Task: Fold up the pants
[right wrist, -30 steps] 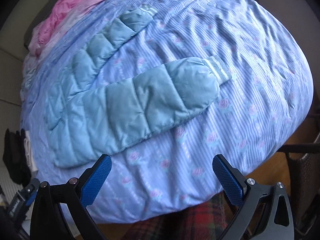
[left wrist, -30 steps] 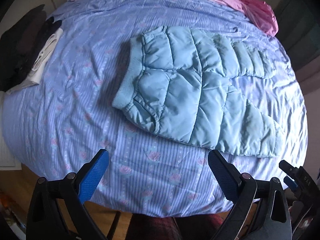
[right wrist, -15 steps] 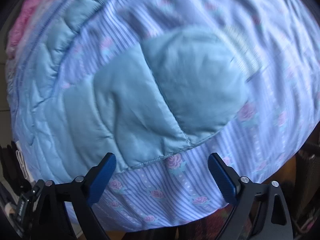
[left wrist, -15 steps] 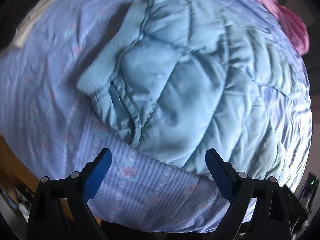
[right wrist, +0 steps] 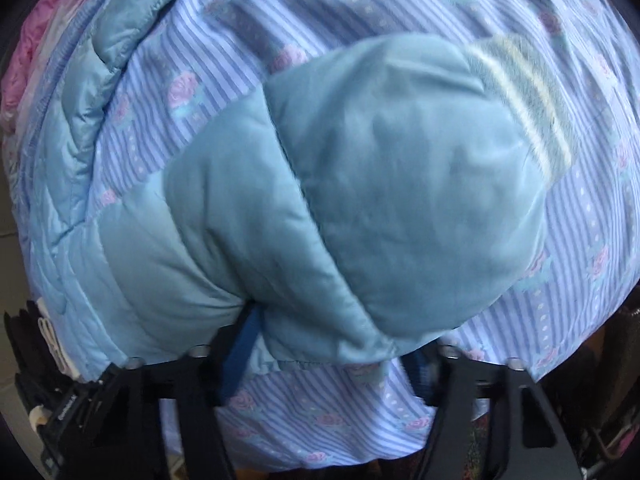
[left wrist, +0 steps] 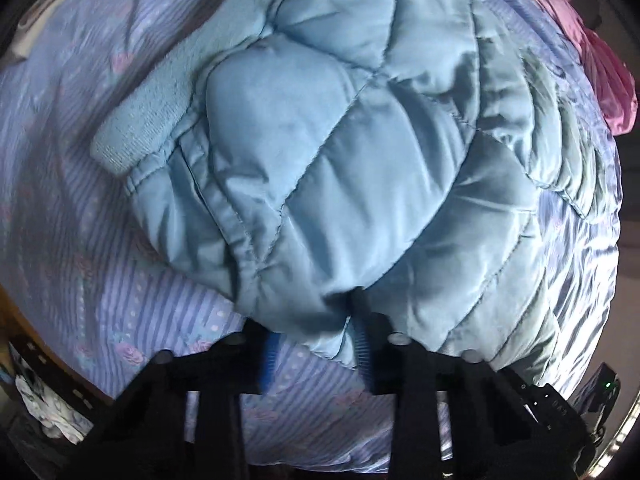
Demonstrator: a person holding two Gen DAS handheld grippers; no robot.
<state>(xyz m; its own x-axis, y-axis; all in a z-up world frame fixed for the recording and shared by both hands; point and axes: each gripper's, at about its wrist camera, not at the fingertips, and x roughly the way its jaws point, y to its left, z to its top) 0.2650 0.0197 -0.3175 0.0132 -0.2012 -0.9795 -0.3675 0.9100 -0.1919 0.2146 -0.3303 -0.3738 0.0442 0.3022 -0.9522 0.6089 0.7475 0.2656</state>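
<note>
Light blue quilted pants (left wrist: 340, 160) lie flat on a striped, rose-print bedspread (left wrist: 120, 300). Their knit waistband (left wrist: 148, 120) is at the upper left. My left gripper (left wrist: 316, 354) points down at the near edge by the waist; its jaws are closing and the padded edge is bunched between the blue pads (left wrist: 362, 354). In the right wrist view the near leg (right wrist: 400, 200) ends in a striped cuff (right wrist: 520, 92). My right gripper (right wrist: 332, 368) is closing on that leg's near edge, with fabric puckered against the left pad (right wrist: 240, 360). The far leg (right wrist: 100, 80) runs along the upper left.
Pink bedding (left wrist: 608, 80) is heaped at the far right of the bed, and it shows in the right wrist view as pink bedding (right wrist: 24, 52) at the upper left. The bedspread (right wrist: 360, 20) drops off just below both grippers. Dark and white clothes (right wrist: 44, 340) lie at the left.
Both grippers have come down close onto the pants. Their jaws, wide apart before, have drawn in around the near edge of the pants, which now bunches between the pads.
</note>
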